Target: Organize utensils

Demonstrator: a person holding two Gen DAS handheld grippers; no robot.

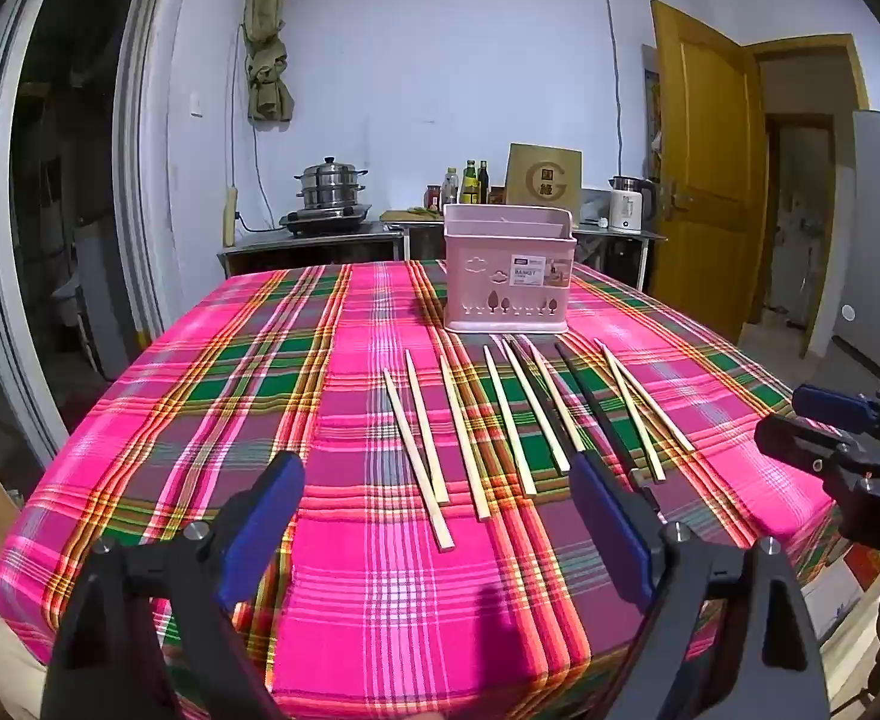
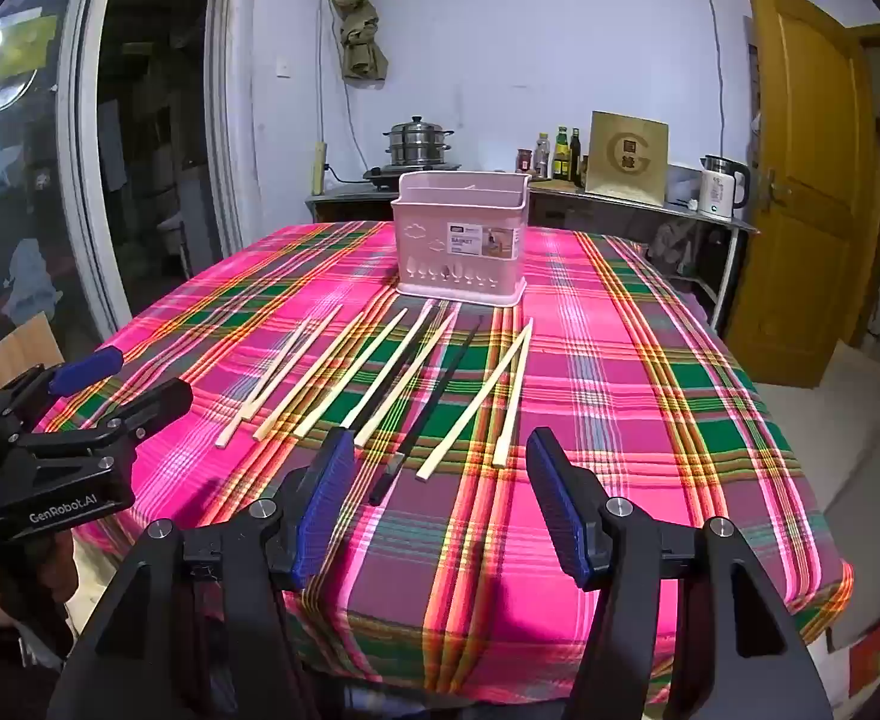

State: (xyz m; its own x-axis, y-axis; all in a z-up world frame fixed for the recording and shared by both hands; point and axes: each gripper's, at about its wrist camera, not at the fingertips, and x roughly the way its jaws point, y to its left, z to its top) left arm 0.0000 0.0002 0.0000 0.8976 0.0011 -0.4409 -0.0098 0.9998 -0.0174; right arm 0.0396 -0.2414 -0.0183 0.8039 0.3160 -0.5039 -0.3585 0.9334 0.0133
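Bright, sharp indoor light; soft shadows, fisheye-bent, vignetted edges.

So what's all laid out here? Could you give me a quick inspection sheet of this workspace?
Surface: table under a pink plaid tablecloth.
Job's things: pale wooden chopsticks and black chopsticks lying loose in a row; pink utensil basket upright behind them, contents not visible.
Clutter: nothing seen on the table.
Grippers: left hand-held gripper open, holding nothing; right hand-held gripper open, holding nothing; both at the near edge.
Cables: one cord running down the back wall.
Surroundings: counter with steamer pot, bottles, kettle; yellow door at right.
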